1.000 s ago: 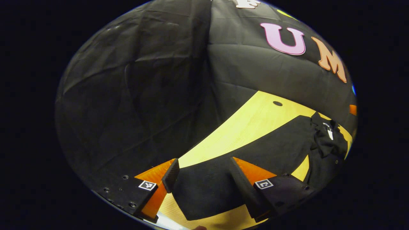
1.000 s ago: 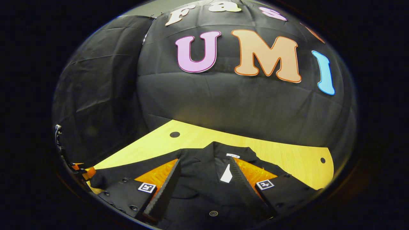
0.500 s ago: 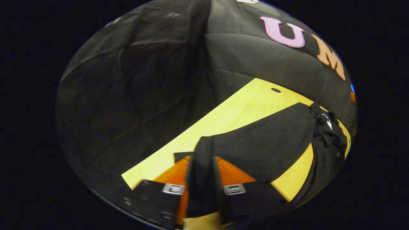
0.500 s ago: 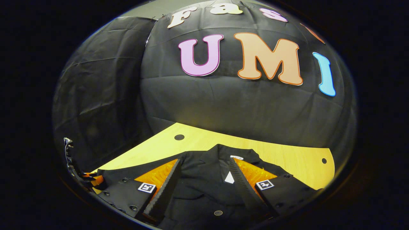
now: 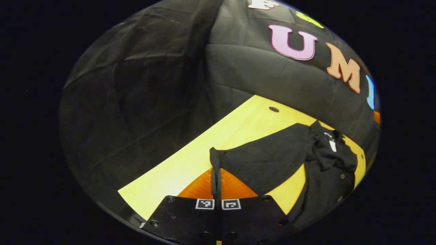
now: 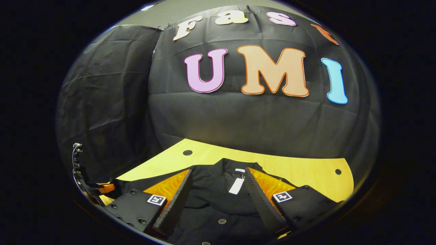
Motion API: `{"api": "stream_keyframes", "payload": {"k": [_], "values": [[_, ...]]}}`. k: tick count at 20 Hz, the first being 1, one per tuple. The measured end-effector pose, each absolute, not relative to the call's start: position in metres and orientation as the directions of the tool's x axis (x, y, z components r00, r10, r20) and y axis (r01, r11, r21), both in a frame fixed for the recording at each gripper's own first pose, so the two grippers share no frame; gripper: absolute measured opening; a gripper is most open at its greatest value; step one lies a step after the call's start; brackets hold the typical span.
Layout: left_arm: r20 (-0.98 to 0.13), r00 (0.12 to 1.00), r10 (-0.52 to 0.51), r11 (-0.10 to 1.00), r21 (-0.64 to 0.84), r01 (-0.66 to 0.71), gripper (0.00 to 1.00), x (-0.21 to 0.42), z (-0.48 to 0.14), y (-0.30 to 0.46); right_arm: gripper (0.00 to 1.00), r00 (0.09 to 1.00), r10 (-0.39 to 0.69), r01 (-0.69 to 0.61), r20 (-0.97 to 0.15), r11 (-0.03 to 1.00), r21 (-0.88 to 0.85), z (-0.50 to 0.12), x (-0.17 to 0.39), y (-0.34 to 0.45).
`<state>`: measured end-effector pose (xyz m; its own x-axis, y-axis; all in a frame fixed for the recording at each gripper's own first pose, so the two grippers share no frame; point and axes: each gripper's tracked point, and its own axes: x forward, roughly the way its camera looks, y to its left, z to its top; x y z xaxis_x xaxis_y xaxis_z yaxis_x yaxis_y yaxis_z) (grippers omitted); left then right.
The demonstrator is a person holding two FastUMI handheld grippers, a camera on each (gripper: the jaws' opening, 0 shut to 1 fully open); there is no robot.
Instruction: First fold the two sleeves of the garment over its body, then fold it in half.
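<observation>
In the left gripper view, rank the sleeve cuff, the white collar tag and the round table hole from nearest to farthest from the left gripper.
1. Sleeve cuff: pinched in the left gripper, dead ahead.
2. White collar tag: far right, at the shirt's neck.
3. Table hole: beyond, near the table's back edge.

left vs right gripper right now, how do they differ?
The left gripper is shut, pinching the cuff of the sleeve; the right gripper is open, holding nothing. The left sits at the sleeve's end; the right hovers over the collar. Both have orange fingers with black pads.
</observation>
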<state>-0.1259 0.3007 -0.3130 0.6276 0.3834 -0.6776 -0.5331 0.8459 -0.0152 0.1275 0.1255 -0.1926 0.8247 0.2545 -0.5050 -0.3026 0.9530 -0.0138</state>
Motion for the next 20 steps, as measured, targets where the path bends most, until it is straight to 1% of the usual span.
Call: {"api": "stream_keyframes", "payload": {"k": [2,3,4,5,6,7,8,9,10,12,13,14,20], "values": [[-0.645,0.678,0.351,0.879,-0.023,-0.477,0.00,-0.100,-0.296,0.284,0.98,0.829,0.246,-0.290,-0.503,0.957,-0.009,-0.189,0.121,0.113],[-0.626,0.703,0.337,0.895,-0.020,-0.446,0.00,-0.087,-0.287,0.274,0.94,0.831,0.238,-0.281,-0.502,0.960,-0.009,-0.188,0.117,0.105],[-0.611,0.726,0.315,0.911,-0.021,-0.413,0.00,-0.074,-0.278,0.263,0.94,0.835,0.229,-0.271,-0.500,0.962,-0.012,-0.185,0.113,0.097],[-0.597,0.747,0.291,0.925,-0.024,-0.380,0.00,-0.061,-0.270,0.250,0.98,0.840,0.218,-0.260,-0.497,0.966,-0.015,-0.183,0.109,0.088],[-0.586,0.764,0.268,0.937,-0.025,-0.348,0.00,-0.049,-0.266,0.238,0.94,0.846,0.205,-0.246,-0.492,0.969,-0.019,-0.180,0.105,0.077],[-0.576,0.781,0.242,0.949,-0.027,-0.314,0.00,-0.037,-0.263,0.225,0.98,0.853,0.190,-0.229,-0.487,0.973,-0.022,-0.178,0.101,0.066],[-0.563,0.798,0.214,0.960,-0.030,-0.279,0.00,-0.026,-0.257,0.212,0.98,0.858,0.174,-0.210,-0.483,0.977,-0.021,-0.174,0.096,0.054],[-0.556,0.809,0.190,0.967,-0.034,-0.251,0.00,-0.016,-0.252,0.199,0.94,0.862,0.159,-0.191,-0.480,0.981,-0.017,-0.173,0.091,0.043],[-0.549,0.819,0.164,0.974,-0.043,-0.223,0.00,-0.008,-0.249,0.188,0.98,0.867,0.144,-0.171,-0.477,0.985,-0.013,-0.170,0.087,0.031],[-0.539,0.833,0.124,0.983,-0.051,-0.179,0.00,0.011,-0.246,0.166,0.98,0.872,0.108,-0.126,-0.477,0.992,-0.006,-0.169,0.079,0.006],[-0.534,0.840,0.099,0.987,-0.056,-0.152,0.00,0.021,-0.244,0.153,0.94,0.874,0.092,-0.106,-0.478,0.994,-0.002,-0.169,0.073,-0.005],[-0.528,0.846,0.071,0.990,-0.063,-0.123,0.00,0.031,-0.242,0.140,0.98,0.876,0.074,-0.084,-0.477,0.996,0.000,-0.168,0.069,-0.017],[-0.523,0.848,-0.090,0.996,-0.065,0.065,0.00,0.071,-0.242,0.046,0.98,0.874,-0.027,0.042,-0.484,0.999,0.020,-0.169,0.038,-0.083]]}}
